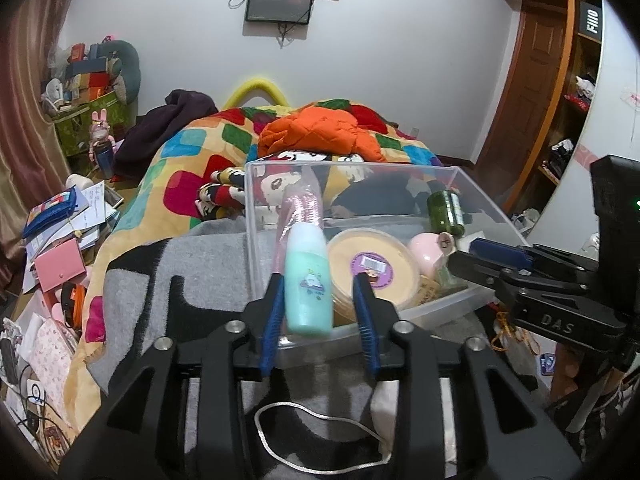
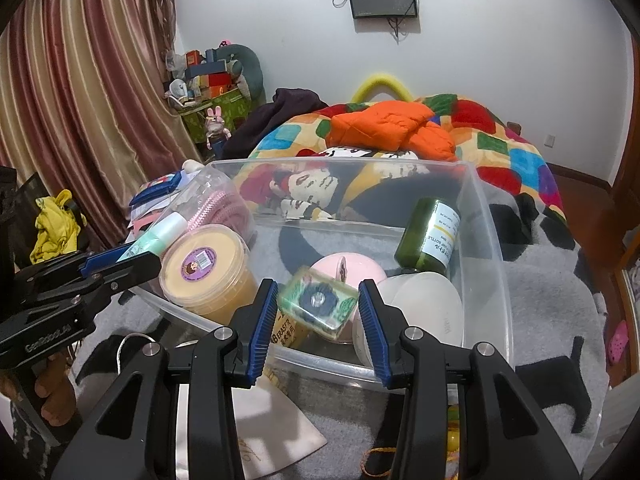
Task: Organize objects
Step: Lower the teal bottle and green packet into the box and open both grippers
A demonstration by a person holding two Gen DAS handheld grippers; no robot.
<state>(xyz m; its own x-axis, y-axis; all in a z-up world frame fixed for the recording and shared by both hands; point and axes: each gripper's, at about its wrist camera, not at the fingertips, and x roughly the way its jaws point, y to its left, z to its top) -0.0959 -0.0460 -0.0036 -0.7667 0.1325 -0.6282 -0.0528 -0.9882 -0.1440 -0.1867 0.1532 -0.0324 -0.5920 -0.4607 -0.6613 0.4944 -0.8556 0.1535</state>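
Observation:
A clear plastic bin [image 1: 256, 216] [image 2: 490, 216] stands on the bed. It holds a yellow tub with a purple label [image 1: 372, 266] [image 2: 202, 266], a green bottle [image 1: 444, 208] [image 2: 430, 236], a pink round case [image 1: 426, 250] [image 2: 344, 268] and a bag with pink items [image 1: 300, 204] [image 2: 222, 204]. My left gripper [image 1: 320, 306] is open around a mint-green bottle [image 1: 308, 280] at the bin's near left; the left pad touches it. It also shows in the right wrist view [image 2: 120, 260]. My right gripper [image 2: 318, 312] is open around a clear green box [image 2: 318, 304] over the bin's front; in the left view [image 1: 486, 256].
A grey and black blanket [image 1: 168, 280] [image 2: 552, 280] covers the near bed, a colourful quilt [image 1: 192, 152] and an orange jacket [image 1: 316, 128] lie behind. Papers and a pink wallet [image 1: 60, 268] clutter the left. A white cord [image 1: 316, 440] lies below the left gripper.

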